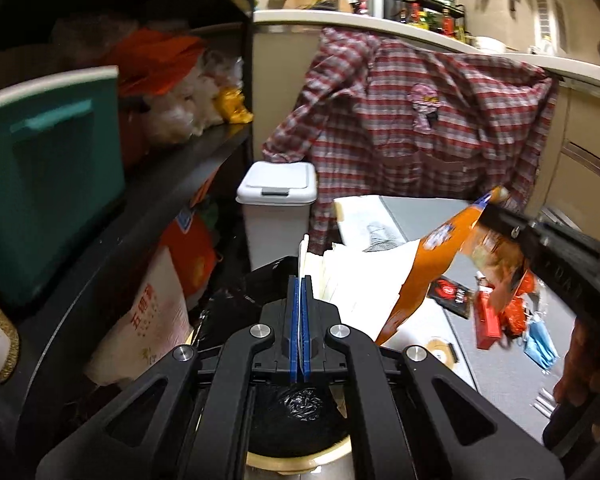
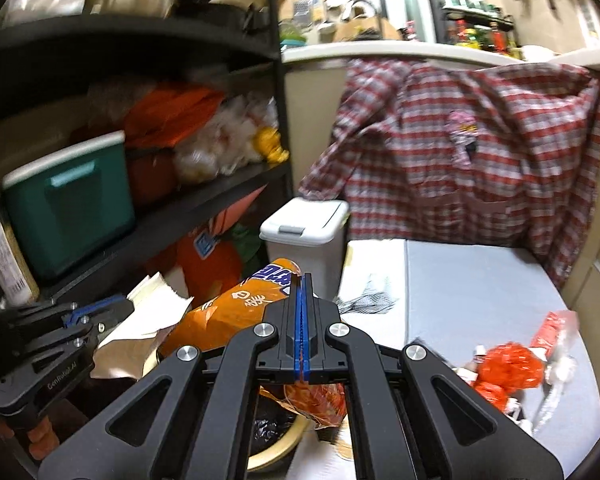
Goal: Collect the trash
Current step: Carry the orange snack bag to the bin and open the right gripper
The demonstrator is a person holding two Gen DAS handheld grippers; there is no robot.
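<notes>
The left gripper (image 1: pixel 300 280) pinches white paper (image 1: pixel 356 280) in its jaws; the right gripper (image 2: pixel 302 280) pinches an orange snack bag (image 2: pixel 228 312), both above a black-lined bin (image 1: pixel 300 416).

Two claws (image 1: pixel 300 280) (image 2: pixel 302 280), one orange snack bag (image 2: pixel 236 312), one white lidded bin (image 1: pixel 277 188), one plaid shirt (image 1: pixel 420 128), one teal box (image 1: pixel 48 184).

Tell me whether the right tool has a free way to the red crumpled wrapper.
Probably not yet: the right tool is shut on the orange snack bag. Nothing else blocks the red crumpled wrapper.
</notes>
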